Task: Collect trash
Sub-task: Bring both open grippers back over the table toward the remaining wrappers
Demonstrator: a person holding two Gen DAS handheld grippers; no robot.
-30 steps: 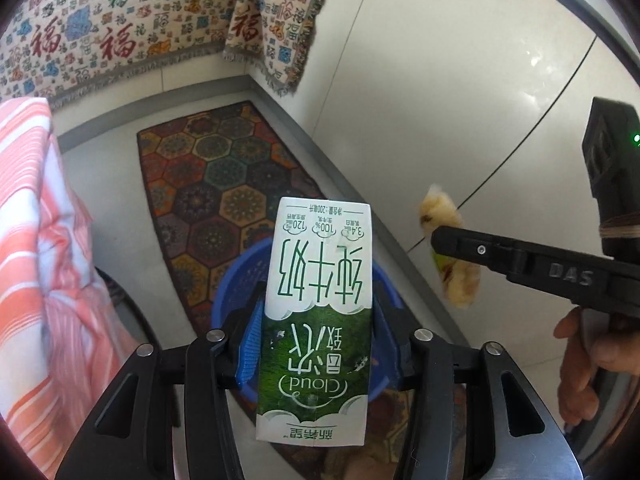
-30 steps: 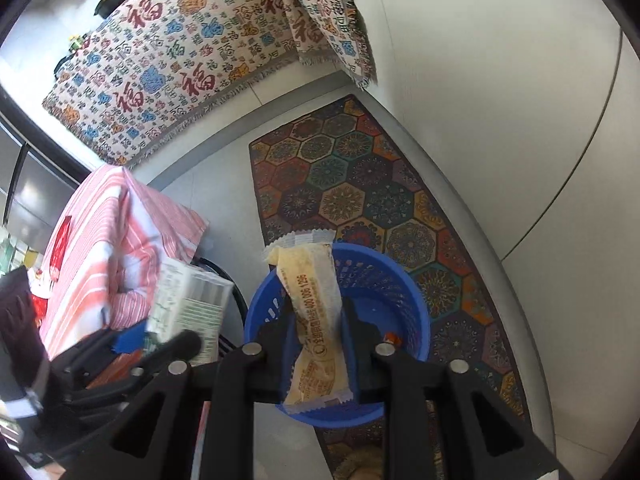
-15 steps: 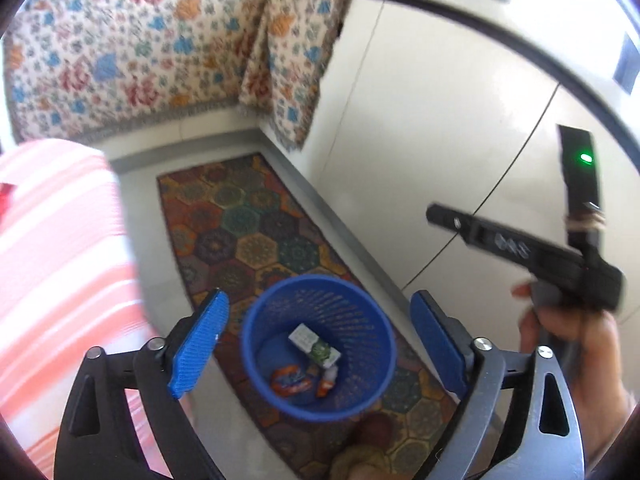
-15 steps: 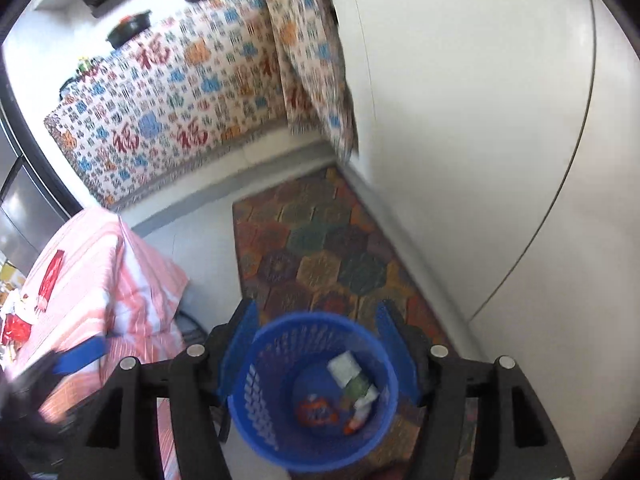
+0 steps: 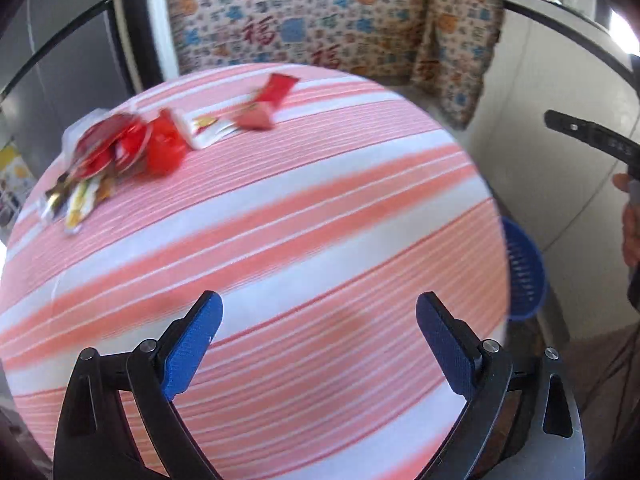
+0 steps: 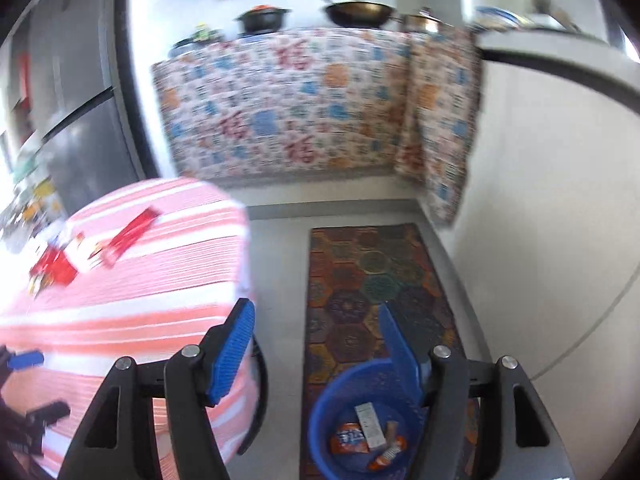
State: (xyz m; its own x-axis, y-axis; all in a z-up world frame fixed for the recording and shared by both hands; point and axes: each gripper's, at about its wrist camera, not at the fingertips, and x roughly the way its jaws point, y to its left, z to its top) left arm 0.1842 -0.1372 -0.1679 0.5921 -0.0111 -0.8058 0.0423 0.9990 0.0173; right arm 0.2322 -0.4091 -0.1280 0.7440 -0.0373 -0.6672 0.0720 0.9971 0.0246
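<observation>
Far left on the striped table sits a blurry pile of wrappers. Left gripper is spread wide, holding nothing. Right gripper too, above the blue bin with trash inside.

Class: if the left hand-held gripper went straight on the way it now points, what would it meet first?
Most likely the striped tablecloth: the left hand-held gripper, open and empty, points across it. The wrappers lie farther on and to the left. Depth is hard to judge.
</observation>
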